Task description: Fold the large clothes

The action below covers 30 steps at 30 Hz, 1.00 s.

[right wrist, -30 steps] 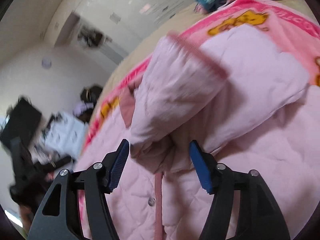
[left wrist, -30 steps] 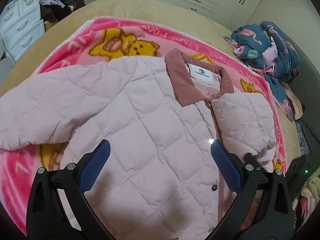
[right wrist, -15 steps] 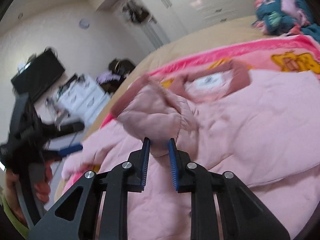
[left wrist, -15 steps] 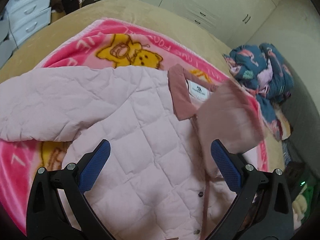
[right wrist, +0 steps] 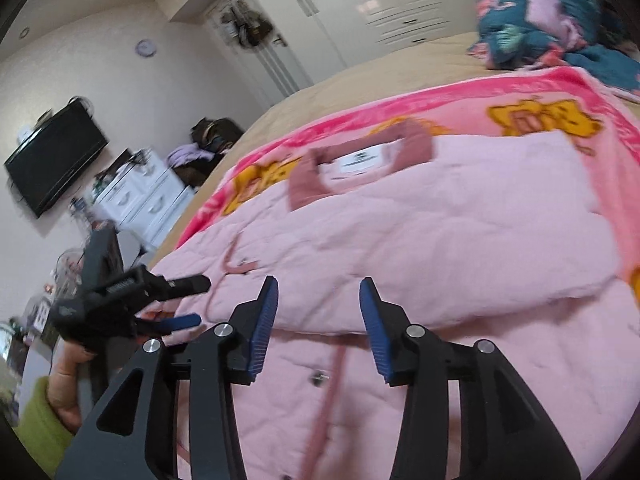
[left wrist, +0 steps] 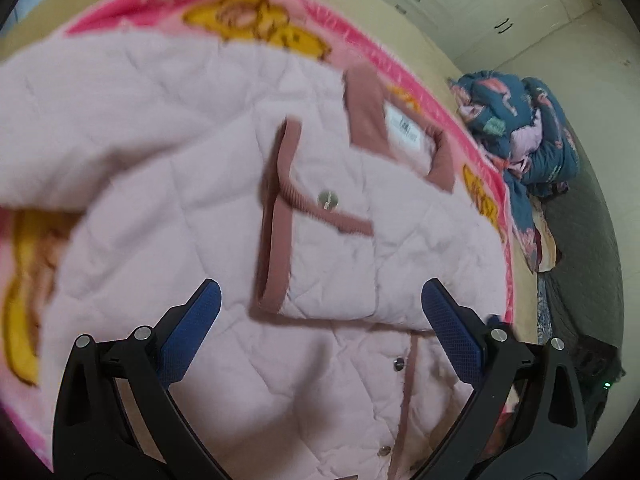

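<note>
Lying flat on the pink cartoon-print blanket (left wrist: 404, 76), the pale pink quilted jacket (left wrist: 192, 208) has one sleeve (left wrist: 332, 268) folded across its front; left claw (left wrist: 320, 320) and right claw (right wrist: 318, 316) hover apart, empty.

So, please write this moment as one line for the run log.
pink quilted jacket: right sleeve folded across front | left gripper: open | right gripper: open, empty

I am in a home bedroom. Ahead of my fingers spreads a bed (right wrist: 360, 80) under a pink cartoon blanket (right wrist: 460, 96), with a bundled quilt (left wrist: 532, 136) off to their right. Beyond stand white wardrobes (right wrist: 360, 4); left of my right fingers hang a TV (right wrist: 56, 156) and what looks like a white dresser (right wrist: 148, 204).
</note>
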Available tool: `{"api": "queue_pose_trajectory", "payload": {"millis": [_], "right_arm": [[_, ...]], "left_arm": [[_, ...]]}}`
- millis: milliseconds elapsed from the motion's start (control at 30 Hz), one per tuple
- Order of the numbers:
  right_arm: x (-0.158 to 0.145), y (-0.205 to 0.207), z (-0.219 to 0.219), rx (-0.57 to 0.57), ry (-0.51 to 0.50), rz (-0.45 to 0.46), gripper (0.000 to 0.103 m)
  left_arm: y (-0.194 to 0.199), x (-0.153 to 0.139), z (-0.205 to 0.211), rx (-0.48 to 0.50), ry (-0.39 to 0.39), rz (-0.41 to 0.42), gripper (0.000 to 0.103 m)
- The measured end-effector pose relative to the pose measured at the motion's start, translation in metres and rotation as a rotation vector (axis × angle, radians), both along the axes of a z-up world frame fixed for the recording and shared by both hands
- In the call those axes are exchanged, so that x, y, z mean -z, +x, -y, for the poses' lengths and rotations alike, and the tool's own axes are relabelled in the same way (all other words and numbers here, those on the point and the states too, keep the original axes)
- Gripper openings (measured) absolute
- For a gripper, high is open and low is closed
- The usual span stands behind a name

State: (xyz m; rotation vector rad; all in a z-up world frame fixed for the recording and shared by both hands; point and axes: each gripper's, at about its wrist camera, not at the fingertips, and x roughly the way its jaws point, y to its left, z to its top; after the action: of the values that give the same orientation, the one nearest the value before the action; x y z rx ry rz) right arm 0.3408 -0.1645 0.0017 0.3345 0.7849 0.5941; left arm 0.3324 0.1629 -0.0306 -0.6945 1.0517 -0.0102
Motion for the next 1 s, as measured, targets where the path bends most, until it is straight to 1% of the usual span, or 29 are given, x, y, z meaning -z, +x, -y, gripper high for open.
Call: {"api": "queue_pose_trajectory", "payload": {"millis": [100,200,233,267,300,333,367,400,433,467,533,633,700,733,800,867,933,967,1000], "right_arm": [[-0.001,-0.008,0.025,0.046,-0.013,0.012,0.045],[0.002,-0.015,0.047,0.093,-0.023,0.015,0.047],[0.004,-0.017,0.055,0.113,-0.024,0.012,0.047],[0.005,-0.018,0.062,0.134,-0.023,0.005,0.048],[0.007,-0.017,0.065,0.147,-0.022,0.000,0.048],[0.008,-0.017,0.070,0.161,-0.019,-0.006,0.048],[0.009,-0.018,0.075,0.177,-0.015,-0.011,0.048],[0.010,-0.018,0.081,0.189,-0.014,-0.015,0.048],[0.011,-0.018,0.085,0.200,-0.015,-0.018,0.048],[0.011,-0.018,0.089,0.211,-0.017,-0.020,0.048],[0.009,-0.017,0.094,0.235,-0.027,-0.019,0.048],[0.004,-0.014,0.100,0.251,-0.035,-0.009,0.048],[0.002,-0.010,0.100,0.253,-0.051,-0.006,0.048],[0.001,-0.007,0.099,0.250,-0.066,-0.002,0.048],[0.001,0.002,0.094,0.244,-0.101,-0.006,0.051],[0.003,0.010,0.087,0.235,-0.132,-0.014,0.051],[0.003,0.021,0.075,0.215,-0.184,-0.013,0.051],[0.004,0.026,0.069,0.207,-0.214,-0.011,0.052],[0.005,0.031,0.064,0.200,-0.237,-0.010,0.054]], "left_arm": [[0.007,0.018,0.001,-0.030,-0.017,-0.018,0.094],[0.009,0.025,0.000,-0.050,-0.042,0.006,0.090],[0.009,0.025,0.001,-0.049,-0.034,0.015,0.078],[0.009,0.024,0.004,-0.048,-0.013,0.026,0.054],[0.009,0.023,0.008,-0.054,0.026,0.020,0.044],[0.009,0.022,0.010,-0.060,0.054,0.022,0.036],[0.009,0.021,0.011,-0.050,0.056,0.032,0.030],[0.009,0.020,0.012,-0.037,0.060,0.041,0.027],[0.009,0.018,0.013,-0.026,0.067,0.049,0.019],[0.008,0.013,0.016,-0.008,0.089,0.067,0.015],[0.008,-0.004,0.020,0.014,0.131,0.119,0.013],[-0.001,-0.047,0.017,0.032,0.153,0.245,0.010],[-0.006,-0.066,0.013,0.039,0.187,0.301,0.009],[-0.007,-0.071,0.011,0.049,0.213,0.311,0.009],[-0.005,-0.066,0.008,0.060,0.245,0.296,0.009],[-0.005,-0.048,0.001,0.057,0.286,0.239,0.009],[-0.003,-0.031,-0.003,0.055,0.294,0.186,0.009],[-0.003,-0.018,-0.006,0.051,0.293,0.152,0.009],[-0.004,-0.009,-0.007,0.049,0.299,0.135,0.008]]}}
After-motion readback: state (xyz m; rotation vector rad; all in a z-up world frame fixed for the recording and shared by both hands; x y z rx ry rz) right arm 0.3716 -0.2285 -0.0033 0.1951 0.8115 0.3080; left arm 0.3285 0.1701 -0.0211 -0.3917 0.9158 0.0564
